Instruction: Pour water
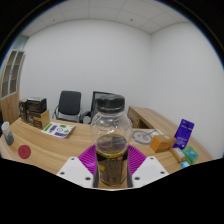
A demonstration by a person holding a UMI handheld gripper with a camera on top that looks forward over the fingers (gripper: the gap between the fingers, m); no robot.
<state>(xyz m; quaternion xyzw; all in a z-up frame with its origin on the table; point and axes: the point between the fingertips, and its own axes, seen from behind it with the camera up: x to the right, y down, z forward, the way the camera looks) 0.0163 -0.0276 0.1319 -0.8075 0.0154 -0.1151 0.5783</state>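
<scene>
A clear glass jar (110, 142) with a dark lid and dark contents in its lower part stands upright between my fingers, raised in front of the desk. My gripper (111, 168) is shut on the jar, with the purple pads (88, 160) pressing on both of its sides. The jar hides what lies straight ahead of the fingers.
A wooden desk (60, 140) curves round behind the jar. On it are a dark box (36, 110), a green-and-white booklet (57, 129), a red cup (24, 151), a purple box (184, 133), an orange item (162, 144) and a white dish (143, 135). Two office chairs (70, 104) stand beyond.
</scene>
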